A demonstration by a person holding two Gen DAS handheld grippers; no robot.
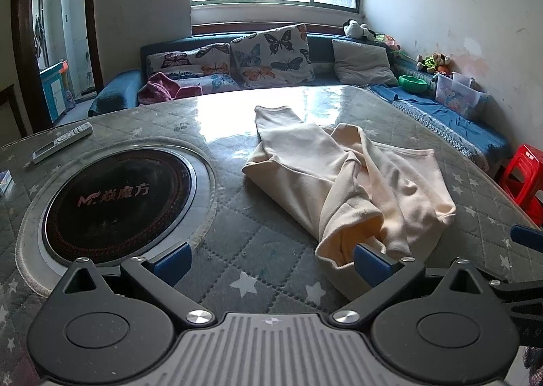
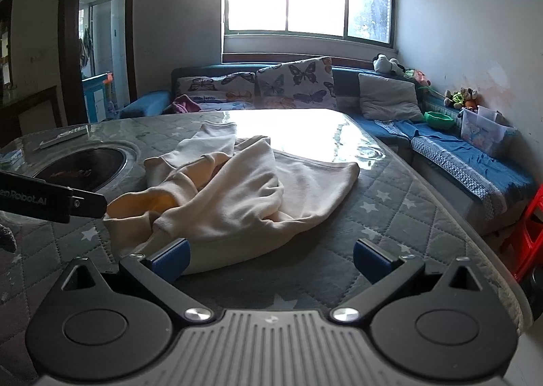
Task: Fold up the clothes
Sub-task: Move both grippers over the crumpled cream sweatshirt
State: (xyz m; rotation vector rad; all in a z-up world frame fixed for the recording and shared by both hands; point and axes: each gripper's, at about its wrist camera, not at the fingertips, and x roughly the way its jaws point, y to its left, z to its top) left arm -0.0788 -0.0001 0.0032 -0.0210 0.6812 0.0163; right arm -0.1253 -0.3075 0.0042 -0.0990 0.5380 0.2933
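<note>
A cream sweatshirt (image 1: 342, 175) lies crumpled on the grey quilted table (image 1: 258, 250), one sleeve stretched toward the far side. My left gripper (image 1: 271, 262) is open at the table's near edge, its right finger (image 1: 371, 263) touching the garment's near cuff opening. In the right wrist view the same sweatshirt (image 2: 237, 196) lies just ahead and left of centre. My right gripper (image 2: 269, 258) is open with its left finger (image 2: 169, 260) against the garment's near edge; nothing lies between its fingers. The left gripper's black body (image 2: 51, 201) shows at the left edge of that view.
A round black hotplate (image 1: 115, 206) is set into the table on the left, with a remote control (image 1: 62, 143) beyond it. A blue sofa (image 1: 305, 80) with butterfly cushions wraps the far and right sides. A red stool (image 1: 524, 175) stands by the table's right edge.
</note>
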